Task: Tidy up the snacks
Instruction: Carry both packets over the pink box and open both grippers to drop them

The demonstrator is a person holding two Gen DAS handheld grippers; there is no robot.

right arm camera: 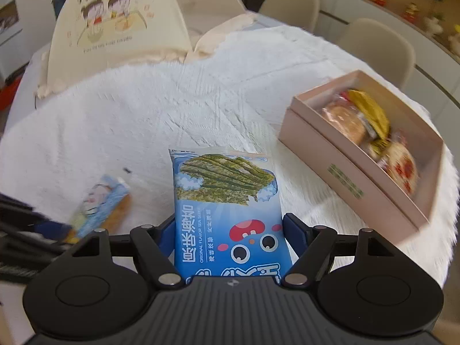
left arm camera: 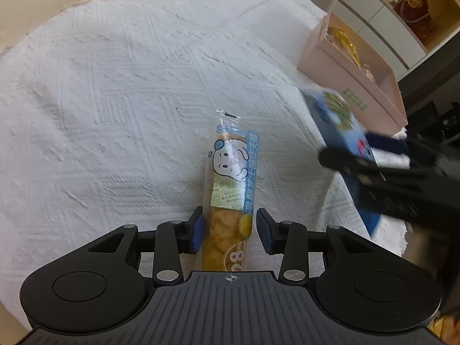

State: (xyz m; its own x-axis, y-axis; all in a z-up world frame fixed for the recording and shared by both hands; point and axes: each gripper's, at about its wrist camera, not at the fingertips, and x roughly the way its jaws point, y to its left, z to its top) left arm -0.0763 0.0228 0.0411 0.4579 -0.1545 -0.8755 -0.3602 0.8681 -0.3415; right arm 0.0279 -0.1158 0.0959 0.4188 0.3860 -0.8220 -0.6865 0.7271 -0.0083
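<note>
A white textured cloth (left arm camera: 115, 100) covers the round surface, with a cream cartoon-printed bag (right arm camera: 120, 26) lying at its far edge and pale chairs (right arm camera: 376, 49) ringing the far side.

A pink box (right arm camera: 353, 172) sits open on the cloth toward the right, well apart from the loose snacks; inside it lie several wrapped snacks (right arm camera: 371, 132), among them a round bun and a yellow packet, their detail blurred.

The right claw (right arm camera: 230, 235) grips a blue seaweed pack (right arm camera: 227, 201), its fingers (right arm camera: 296, 230) pressed against both long edges; the pack points away from the camera, between the claw and the box. From the left wrist the same pack (left arm camera: 339, 120) appears blurred, held just beside the box's near wall.

The left claw (left arm camera: 228, 230) stands open around the near end of a slim snack stick (left arm camera: 230, 184), a clear wrapper with a cartoon face and yellow pieces inside. The left finger touches or nearly touches the wrapper; the right finger stands apart from it. The stick lies flat on the cloth, near the middle of the surface.
</note>
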